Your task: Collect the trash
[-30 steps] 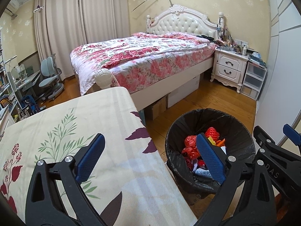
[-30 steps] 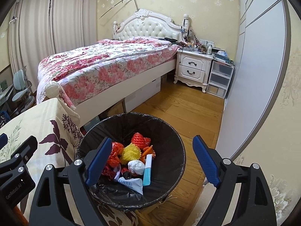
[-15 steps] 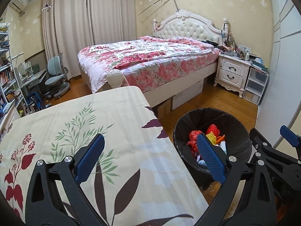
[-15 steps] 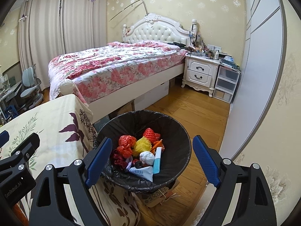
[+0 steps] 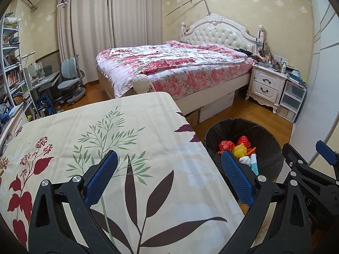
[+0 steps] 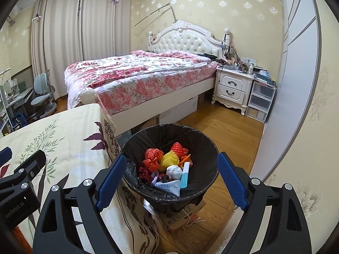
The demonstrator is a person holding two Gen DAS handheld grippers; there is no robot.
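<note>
The left gripper hangs above the table, tilted a little downward and pointing across the floral cloth toward the bed; its blue-padded jaws are spread wide with nothing between them — the left pad over the printed leaves, the right pad near the table's right edge. The right gripper sits just beside it on the right, past the table's edge, angled down over the trash bin; its jaws are likewise spread wide and empty, framing the bin's mouth from either side without touching it. In the left wrist view the right gripper's black frame shows at the lower right, and in the right wrist view the left gripper's body shows at the lower left, so the two tools are held close and roughly parallel. The bin, lined with a black bag, stands on the wooden floor just beside the table's corner, apparently resting on a flattened cardboard piece. The trash lies heaped in its bottom — red and yellow foam fruit nets, a white crumpled wad, a light-blue tube and a white printed packet.
</note>
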